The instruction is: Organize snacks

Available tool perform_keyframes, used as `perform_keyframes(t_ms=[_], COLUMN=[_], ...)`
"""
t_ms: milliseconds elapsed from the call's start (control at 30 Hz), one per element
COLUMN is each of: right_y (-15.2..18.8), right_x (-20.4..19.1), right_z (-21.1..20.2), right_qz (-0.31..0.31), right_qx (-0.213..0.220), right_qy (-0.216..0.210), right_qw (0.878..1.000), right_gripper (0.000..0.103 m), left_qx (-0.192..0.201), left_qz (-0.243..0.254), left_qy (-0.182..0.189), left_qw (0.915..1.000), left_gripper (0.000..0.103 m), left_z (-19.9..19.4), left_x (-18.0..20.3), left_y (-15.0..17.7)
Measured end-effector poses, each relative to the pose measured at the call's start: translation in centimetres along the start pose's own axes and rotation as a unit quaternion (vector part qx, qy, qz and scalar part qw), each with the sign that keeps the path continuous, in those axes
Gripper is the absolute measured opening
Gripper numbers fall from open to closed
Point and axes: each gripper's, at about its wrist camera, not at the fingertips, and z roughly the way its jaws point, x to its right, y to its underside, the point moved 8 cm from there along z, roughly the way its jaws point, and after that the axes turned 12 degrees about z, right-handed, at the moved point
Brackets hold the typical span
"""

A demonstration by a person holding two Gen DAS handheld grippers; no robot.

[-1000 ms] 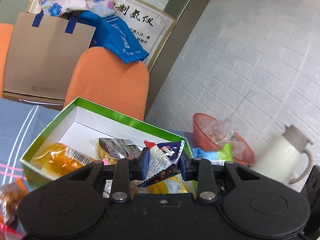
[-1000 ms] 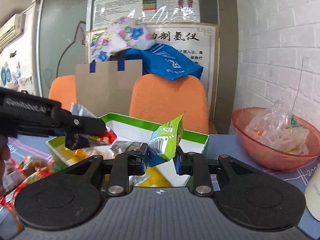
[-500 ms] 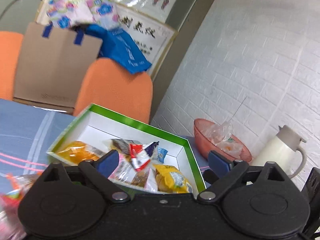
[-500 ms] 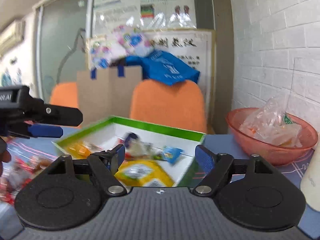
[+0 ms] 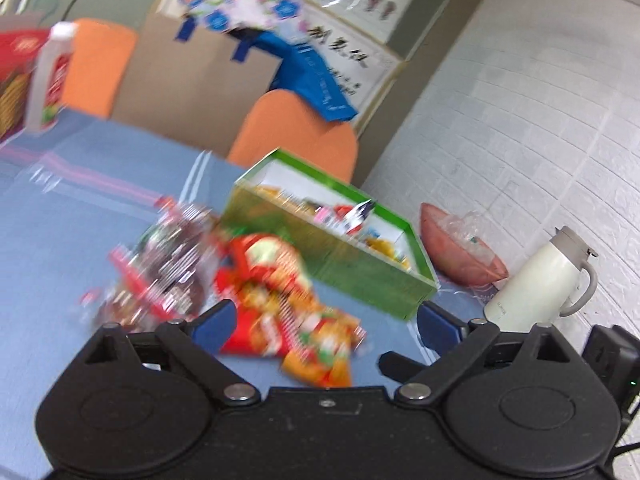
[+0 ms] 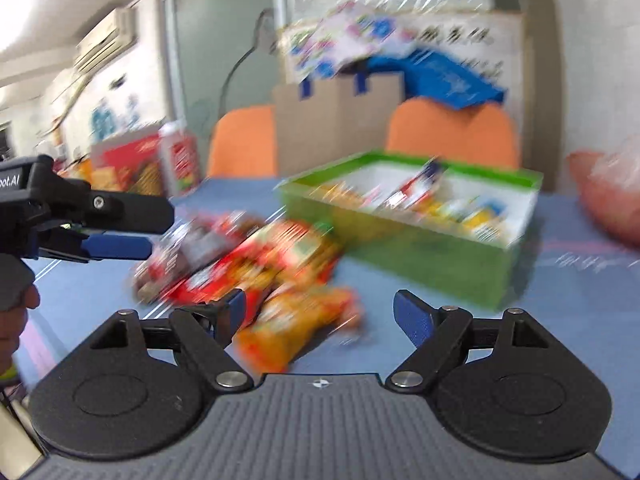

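Several snack packets (image 5: pixel 280 300) (blurred) just beyond left claw (image 5: pixel 324 322)

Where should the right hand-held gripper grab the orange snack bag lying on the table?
The orange snack bag lies flat on the blue tablecloth, right before the open right hand-held gripper. Probably best to come from above and in front and pinch the near end across its narrow width. The far end touches the red packets. The picture is blurry, so this is a guess.
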Motion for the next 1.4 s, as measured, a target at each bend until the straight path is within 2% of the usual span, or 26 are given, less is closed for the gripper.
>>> perform_keyframes(t_ms=[100,267,333,367,400,500,733,1000,1067,1267,1333,1367,1400], right_y=[1.0,1.7,2.3,2.6,2.9,3.4,4.9,4.4,4.4,4.1,4.1,4.1,4.1], right_x=[-1.4,-2.2,-1.7,-1.6,-1.5,-1.3,-0.4,2.4,3.3,5.4,5.6,5.7,5.7], right_z=[1.7,4.2,4.8,4.6,4.2,2.5,-1.0,-1.9,-2.4,-3.5,-3.7,-3.7,-3.7], right_qz=[0.003,0.01,0.015,0.021,0.021,-0.006,-0.009,0.011,0.017,0.038,0.04,0.04,0.04], right_qx=[-0.033,-0.059,-0.071,-0.074,-0.077,-0.077,-0.076,-0.045,-0.041,-0.027,-0.023,-0.022,-0.021], right_qy=[-0.007,0.007,0.012,0.001,-0.006,-0.008,-0.006,0.064,0.075,0.095,0.095,0.095,0.094], right_qw=[0.999,0.998,0.997,0.997,0.997,0.997,0.997,0.997,0.996,0.994,0.994,0.994,0.995], right_gripper=[0.103,0.103,0.083,0.069,0.063,0.062,0.064,0.064,0.064,0.07,0.071,0.071,0.071], left_qx=[-0.005,-0.002,-0.006,-0.01,-0.013,-0.026,-0.046,-0.052,-0.055,-0.058,-0.067,-0.075,-0.085], left_qz=[-0.007,-0.007,-0.003,-0.002,-0.001,-0.001,0.011,0.0,-0.008,-0.035,-0.027,-0.023,-0.017], left_qy=[-0.009,-0.007,0.002,0.007,0.013,0.031,0.058,0.069,0.058,-0.012,-0.028,-0.028,-0.026], left_qw=[0.9999,0.9999,1.0,0.9999,0.9998,0.9992,0.9972,0.9962,0.9968,0.9976,0.997,0.9965,0.9959], left_gripper=[0.103,0.103,0.103,0.103,0.103,0.103,0.103,0.103,0.103,0.103,0.091,0.063,0.03], left_z=[-1.4,-2.8,-2.8,-2.7,-2.5,-1.7,0.1,4.8,6.6,11.9,13.3,13.8,14.2], left_x=[-0.9,-1.2,-1.0,-0.9,-0.7,-0.2,1.8,4.0,4.5,4.5,4.4,4.4,4.4], left_y=[1.0,1.8,2.0,2.2,2.3,2.9,3.6,2.2,1.9,1.2,1.2,1.4,1.6])
